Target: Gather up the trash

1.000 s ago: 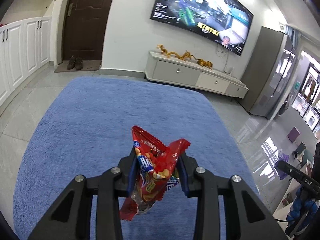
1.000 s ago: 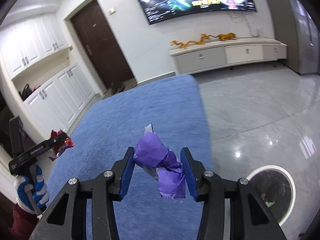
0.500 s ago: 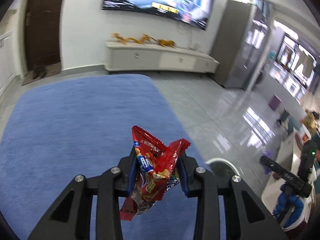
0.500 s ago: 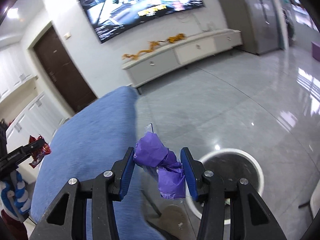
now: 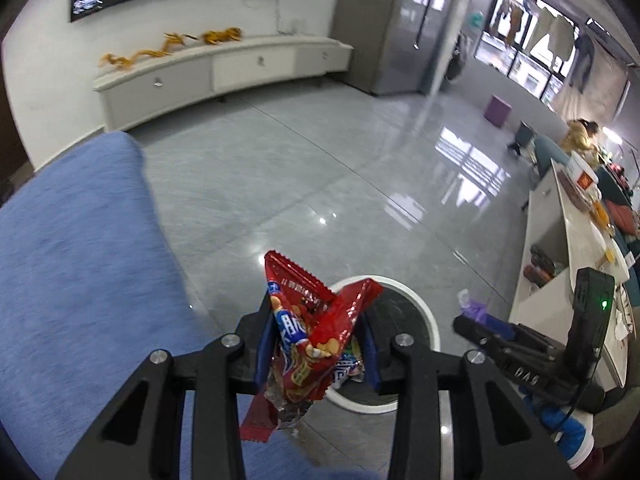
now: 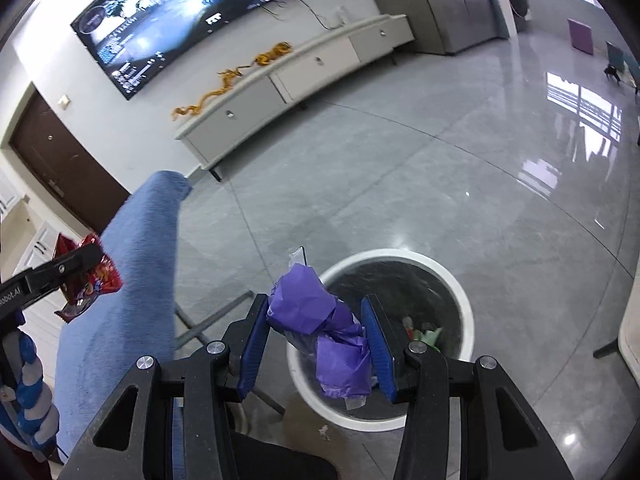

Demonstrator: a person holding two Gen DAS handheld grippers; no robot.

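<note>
My left gripper (image 5: 318, 338) is shut on a red snack wrapper (image 5: 316, 344) and holds it in the air by the edge of the blue table, near the round white trash bin (image 5: 424, 316) on the floor. My right gripper (image 6: 320, 336) is shut on a crumpled purple wrapper (image 6: 320, 320) and hangs over the left rim of the same bin (image 6: 460, 292), which holds some trash. The right gripper (image 5: 480, 330) also shows in the left wrist view, and the left gripper (image 6: 80, 258) with the red wrapper (image 6: 96, 280) in the right wrist view.
The blue cloth-covered table (image 5: 72, 280) is on the left, with its metal legs (image 6: 208, 320) next to the bin. A white TV cabinet (image 6: 304, 76) stands by the far wall. A white counter (image 5: 576, 240) with items is at the right. Glossy grey floor surrounds the bin.
Both grippers have swung right, from over the blue table towards the bin. The right gripper now sits over the bin's rim. Both still hold their wrappers.
</note>
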